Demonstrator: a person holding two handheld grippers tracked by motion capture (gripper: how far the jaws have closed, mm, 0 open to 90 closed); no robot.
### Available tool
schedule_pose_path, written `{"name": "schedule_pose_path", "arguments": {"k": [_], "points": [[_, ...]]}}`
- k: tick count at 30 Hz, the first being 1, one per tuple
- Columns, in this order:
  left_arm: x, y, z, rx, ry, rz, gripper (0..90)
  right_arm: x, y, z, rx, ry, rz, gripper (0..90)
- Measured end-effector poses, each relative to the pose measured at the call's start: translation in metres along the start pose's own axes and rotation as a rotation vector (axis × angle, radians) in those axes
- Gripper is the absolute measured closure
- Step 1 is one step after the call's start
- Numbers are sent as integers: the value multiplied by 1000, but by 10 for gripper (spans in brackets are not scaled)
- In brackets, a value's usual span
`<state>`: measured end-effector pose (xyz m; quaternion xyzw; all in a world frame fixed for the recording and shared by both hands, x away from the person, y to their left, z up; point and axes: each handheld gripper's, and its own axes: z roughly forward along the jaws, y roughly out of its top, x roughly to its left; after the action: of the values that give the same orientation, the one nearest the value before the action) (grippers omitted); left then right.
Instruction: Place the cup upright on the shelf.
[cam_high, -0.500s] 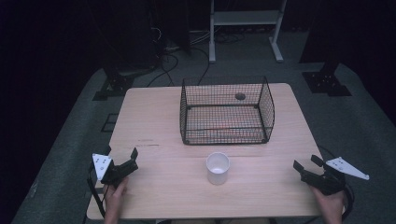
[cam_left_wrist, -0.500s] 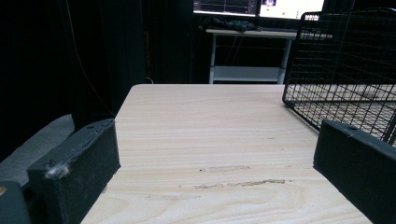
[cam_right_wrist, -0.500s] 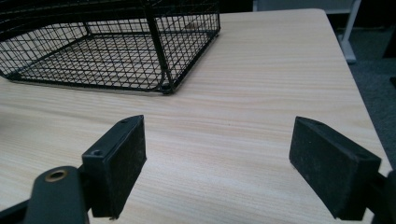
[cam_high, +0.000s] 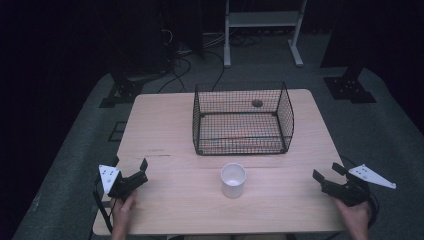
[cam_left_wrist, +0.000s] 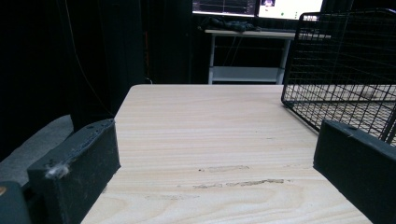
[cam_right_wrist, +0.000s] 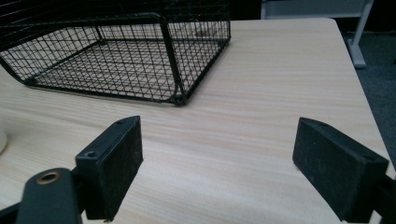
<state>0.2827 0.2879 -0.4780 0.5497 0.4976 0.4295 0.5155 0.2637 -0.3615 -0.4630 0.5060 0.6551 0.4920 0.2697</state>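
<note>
A white paper cup (cam_high: 233, 180) stands upright on the wooden table (cam_high: 170, 130), just in front of a black wire basket (cam_high: 242, 119). My left gripper (cam_high: 131, 167) rests open at the table's front left corner, jaws wide apart with nothing between them. At the front right edge my right gripper (cam_high: 327, 172) is likewise open and holds nothing. From the left gripper view the basket (cam_left_wrist: 345, 70) is ahead to the right. In the right gripper view the basket (cam_right_wrist: 116, 56) lies ahead to the left, with the cup's edge (cam_right_wrist: 2, 140) at the far left.
A small dark round spot (cam_high: 257, 103) shows through the basket's far side. Beyond the table stand a white shelf frame (cam_high: 262, 30) and black stand bases (cam_high: 350, 87) on grey carpet, with cables (cam_high: 185, 55) trailing on the floor.
</note>
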Motion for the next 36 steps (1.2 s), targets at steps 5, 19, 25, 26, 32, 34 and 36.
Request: {"name": "schedule_pose_path", "arguments": {"k": [5,19,25,26,32,34,36], "points": [[-1,0,0,-2,-2,5,0,7,12,1,-5,21,-20,140],[0,0,0,-1,-1,4,0,34,33,11,23,90,-112,133],[0,0,0,-1,-1,3,0,43,35,17,55,134,-135,127],[0,0,0,-1,-1,3,0,45,35,18,59,142,-139,127],[-1,0,0,0,-1,4,0,53,37,20,70,171,-160,126],[-1,0,0,0,-1,5,0,55,37,21,71,175,-167,124],[-1,0,0,-1,-2,5,0,58,37,21,75,174,-176,124]]}}
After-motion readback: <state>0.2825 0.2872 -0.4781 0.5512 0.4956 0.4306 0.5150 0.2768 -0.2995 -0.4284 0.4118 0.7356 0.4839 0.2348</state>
